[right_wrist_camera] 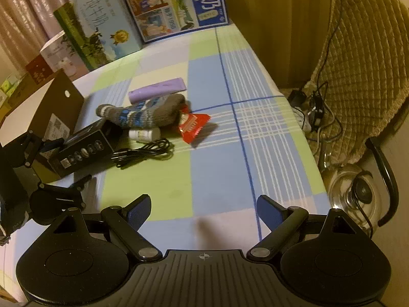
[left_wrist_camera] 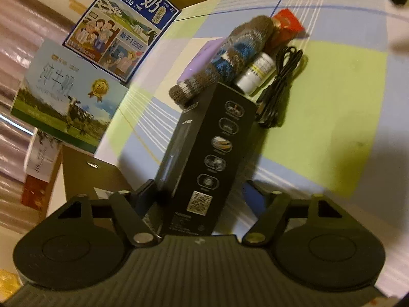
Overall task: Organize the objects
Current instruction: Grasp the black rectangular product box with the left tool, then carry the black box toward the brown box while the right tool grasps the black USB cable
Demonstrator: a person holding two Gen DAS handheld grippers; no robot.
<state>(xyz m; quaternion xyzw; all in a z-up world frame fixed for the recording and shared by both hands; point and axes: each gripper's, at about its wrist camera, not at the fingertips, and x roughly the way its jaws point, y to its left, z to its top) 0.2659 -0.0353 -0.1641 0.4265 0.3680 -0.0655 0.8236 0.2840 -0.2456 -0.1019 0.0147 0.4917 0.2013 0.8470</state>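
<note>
Black cardboard fills the middle of my left wrist view: a long black carton printed with round icons (left_wrist_camera: pixel 204 153) sits between the fingers of my left gripper (left_wrist_camera: pixel 202 192), whose jaws are closed onto its near end. I judge I have it by the end so the far end can be steered; that end lies right against the pile.

On the checked blue, green and white cloth (right_wrist_camera: pixel 217 166), the pile is a tight row: a grey-and-blue knitted sock (right_wrist_camera: pixel 143 112) lies across the middle, a flat lilac pouch (right_wrist_camera: pixel 158 90) just beyond it, a small white bottle with a label (right_wrist_camera: pixel 144 134) on its near side, and a red foil snack packet (right_wrist_camera: pixel 193 126) touching its right end. A coiled black cable (right_wrist_camera: pixel 145 152) lies nearest, just beside the bottle.

My right gripper (right_wrist_camera: pixel 202 212) hangs above bare cloth, well apart from the pile, jaws wide and empty. That leaves it free for the right-hand items, I think.

Printed milk cartons (right_wrist_camera: pixel 133 18) stand along the far edge.
</note>
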